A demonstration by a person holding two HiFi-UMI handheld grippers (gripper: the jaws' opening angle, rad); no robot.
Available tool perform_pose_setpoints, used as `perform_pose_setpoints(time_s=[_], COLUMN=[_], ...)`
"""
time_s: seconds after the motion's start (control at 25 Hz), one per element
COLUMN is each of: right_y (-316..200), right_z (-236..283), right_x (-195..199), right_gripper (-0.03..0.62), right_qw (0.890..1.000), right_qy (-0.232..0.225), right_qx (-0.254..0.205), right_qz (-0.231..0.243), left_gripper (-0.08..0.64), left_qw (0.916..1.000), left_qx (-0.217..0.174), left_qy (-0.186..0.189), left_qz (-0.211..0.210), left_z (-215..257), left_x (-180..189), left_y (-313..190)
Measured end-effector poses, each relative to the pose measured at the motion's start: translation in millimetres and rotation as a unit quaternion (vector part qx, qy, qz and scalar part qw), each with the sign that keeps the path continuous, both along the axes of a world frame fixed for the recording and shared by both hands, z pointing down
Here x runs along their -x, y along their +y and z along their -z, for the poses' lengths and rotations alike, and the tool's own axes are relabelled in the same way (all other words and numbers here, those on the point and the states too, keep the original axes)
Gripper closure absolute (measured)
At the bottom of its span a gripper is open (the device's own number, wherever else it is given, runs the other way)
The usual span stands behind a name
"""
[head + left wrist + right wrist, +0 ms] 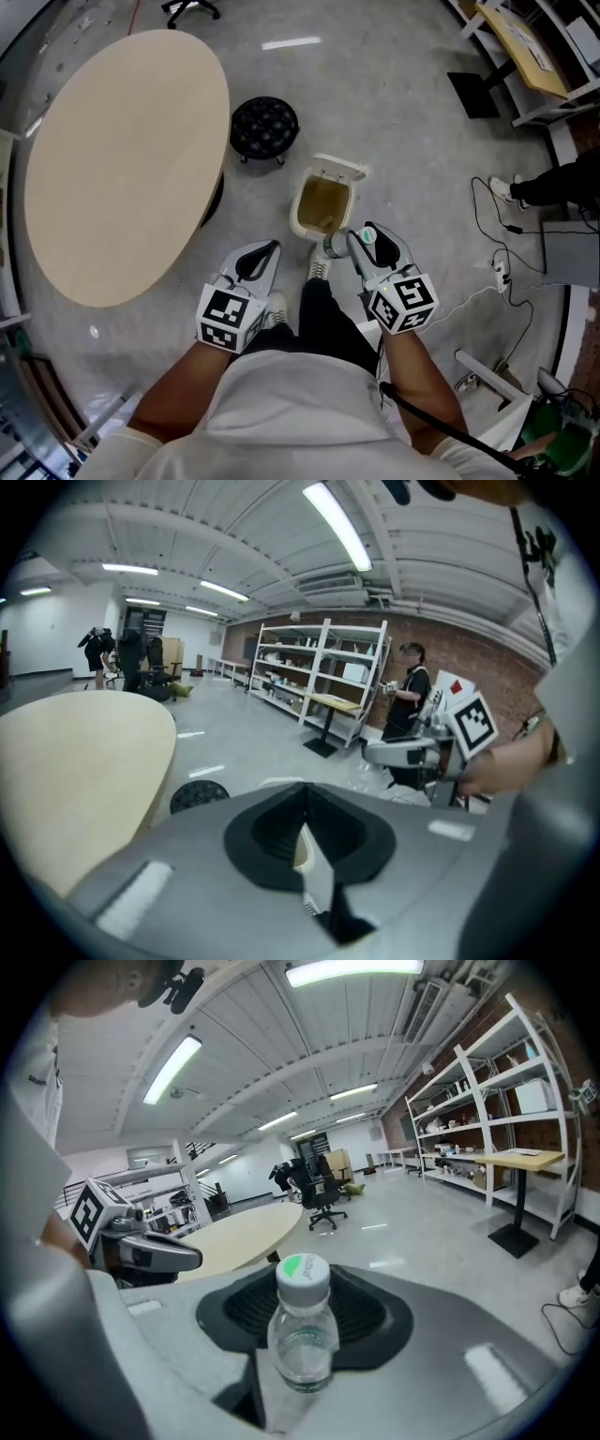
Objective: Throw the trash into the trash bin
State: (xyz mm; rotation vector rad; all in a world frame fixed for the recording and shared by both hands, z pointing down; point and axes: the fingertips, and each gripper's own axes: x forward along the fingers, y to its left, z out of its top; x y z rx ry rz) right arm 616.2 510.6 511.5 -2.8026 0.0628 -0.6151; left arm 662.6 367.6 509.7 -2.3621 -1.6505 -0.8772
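You stand over a small cream trash bin (299, 212) on a polished grey concrete floor (403, 141). Its hinged lid (339, 170) is flipped up and back, and the inside looks dull yellow-brown.

Your right hand-held gripper (362, 243) is clamped on a small clear plastic bottle (334, 246), the trash in question. The bottle is ribbed and rounded, with a white screw cap marked by a green patch. Its cap end points towards the near rim of the bin, just short of the opening.

Your left hand-held gripper (264, 257) hangs beside it, its grey jaws closed together with nothing between the black ribbed pads.

The step in hand appears to be carrying the bottle to the bin, and the drop is not yet made. The next move likely calls for bringing the bottle fully over the opening and then parting the right jaws. The bottle is light, smooth and round, so it could bounce off the rim if let go too early.

A pale round wooden surface (122, 159) and a black perforated stool (264, 127) stand to your left.
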Motion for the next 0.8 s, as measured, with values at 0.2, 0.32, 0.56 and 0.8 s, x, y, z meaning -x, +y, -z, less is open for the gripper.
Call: perform_pose_setpoints(time_s=[0.2, 0.32, 0.56, 0.8], right_y=[38.1, 52.7, 65.4, 68.4], right_z=[-74.2, -119.8, -207.9, -294.0], right_x=[-23.8, -39.5, -69.6, -87.2], right_gripper=[0.431, 0.431, 0.431, 0.431], right_qw=[0.999, 0.997, 0.994, 0.988], right_qy=[-0.023, -0.044, -0.093, -0.145], right_qx=[-0.033, -0.043, -0.046, -0.042], right_qz=[-0.027, -0.037, -0.025, 0.008], left_gripper=[0.554, 0.554, 0.554, 0.554], left_qw=[0.9994, 0.9987, 0.9956, 0.991], left_qx=[-0.02, -0.046, -0.088, -0.121], left_qy=[-0.026, -0.021, -0.03, -0.056], left_qz=[0.007, 0.003, -0.013, -0.011], left_z=[-46.2, -74.7, -127.0, -167.5], left_x=[-8.0, -16.9, -28.3, -37.7], left_y=[25.8, 36.1, 56.0, 75.1])
